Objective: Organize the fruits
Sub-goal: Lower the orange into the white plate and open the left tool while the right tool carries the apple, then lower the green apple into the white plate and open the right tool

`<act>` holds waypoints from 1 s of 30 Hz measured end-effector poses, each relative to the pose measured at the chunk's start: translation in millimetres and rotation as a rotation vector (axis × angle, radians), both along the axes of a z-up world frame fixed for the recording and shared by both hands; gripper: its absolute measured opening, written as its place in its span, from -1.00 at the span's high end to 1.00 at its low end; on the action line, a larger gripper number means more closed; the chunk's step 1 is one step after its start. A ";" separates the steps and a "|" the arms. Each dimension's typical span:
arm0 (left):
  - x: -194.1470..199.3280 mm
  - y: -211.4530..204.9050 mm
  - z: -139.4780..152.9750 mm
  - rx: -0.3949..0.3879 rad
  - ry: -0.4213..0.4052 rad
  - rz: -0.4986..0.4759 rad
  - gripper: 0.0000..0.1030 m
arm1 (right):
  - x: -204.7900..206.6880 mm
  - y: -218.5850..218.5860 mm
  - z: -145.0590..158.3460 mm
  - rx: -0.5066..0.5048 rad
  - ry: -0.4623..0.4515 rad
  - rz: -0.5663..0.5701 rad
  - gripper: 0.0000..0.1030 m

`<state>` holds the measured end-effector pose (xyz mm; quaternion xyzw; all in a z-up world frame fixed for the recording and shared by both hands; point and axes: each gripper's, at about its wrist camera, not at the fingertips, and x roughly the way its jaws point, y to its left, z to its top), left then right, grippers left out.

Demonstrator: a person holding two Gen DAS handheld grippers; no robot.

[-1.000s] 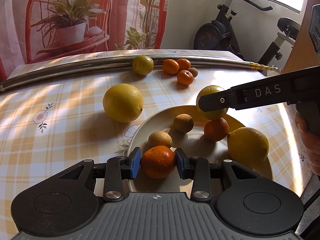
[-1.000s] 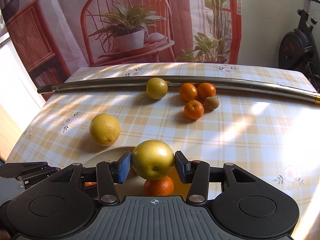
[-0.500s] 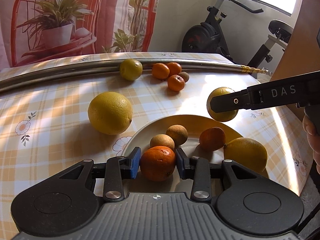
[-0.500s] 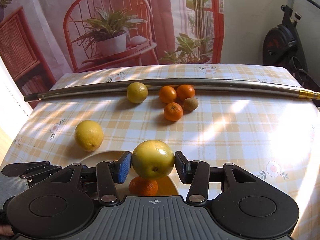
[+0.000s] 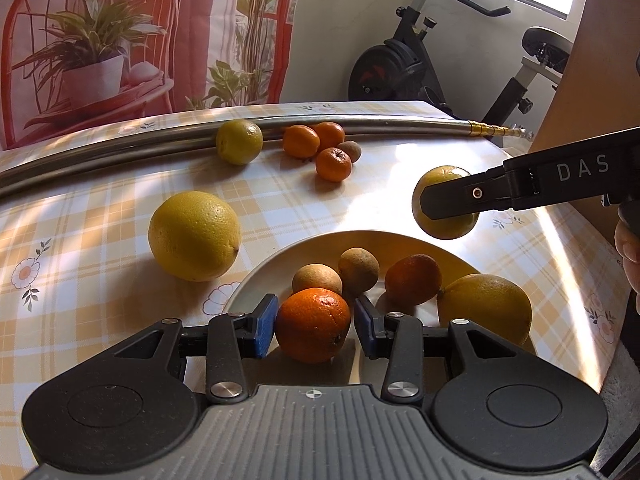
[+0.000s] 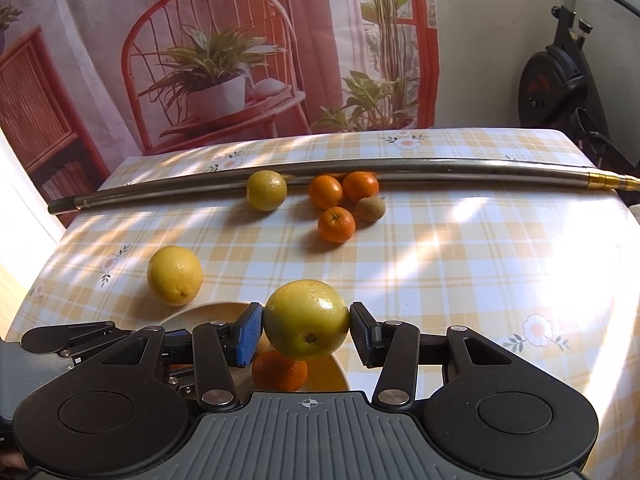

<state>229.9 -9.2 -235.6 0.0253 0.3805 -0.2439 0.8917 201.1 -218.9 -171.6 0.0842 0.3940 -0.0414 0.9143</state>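
My right gripper, clamped on the yellow-green round fruit, has lifted it off the cream ceramic plate; my left gripper still pinches the orange mandarin there; sorting continues.

Compared with a second ago, our right gripper has carried its yellow-green citrus fruit up and away from the white plate, so in the left wrist view the fruit now hangs clear of the plate's far rim. Our left gripper has drawn back slightly with its orange, which now sits nearer the plate's front edge.
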 end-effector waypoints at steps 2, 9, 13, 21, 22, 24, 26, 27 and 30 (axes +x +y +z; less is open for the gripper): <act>0.7 0.4 0.3 -0.004 0.004 -0.004 0.15 | -1.2 -2.0 -0.3 0.005 0.001 -0.008 0.15; -4.4 18.9 14.6 -0.083 0.002 0.017 0.14 | -8.5 0.0 4.3 0.019 -0.003 0.009 0.15; -14.8 33.2 30.7 -0.105 -0.046 0.061 0.14 | -10.5 10.7 10.5 0.050 -0.008 0.066 0.15; -30.4 54.8 44.4 -0.054 -0.073 0.174 0.14 | -8.0 51.7 -1.7 0.052 0.064 0.233 0.15; -31.1 57.1 43.7 -0.055 -0.062 0.188 0.14 | -6.6 55.3 -4.8 0.044 0.078 0.240 0.15; -33.5 66.1 42.1 -0.063 -0.038 0.222 0.14 | -3.3 62.4 -13.0 0.033 0.116 0.258 0.15; -35.4 73.5 40.6 -0.066 -0.024 0.253 0.14 | -0.4 65.4 -18.9 0.040 0.144 0.277 0.15; -36.1 77.1 40.6 -0.069 -0.019 0.265 0.14 | 1.1 67.0 -21.9 0.045 0.158 0.292 0.15; -38.9 87.0 44.1 -0.085 -0.024 0.300 0.14 | 6.9 75.9 -27.3 0.051 0.190 0.342 0.15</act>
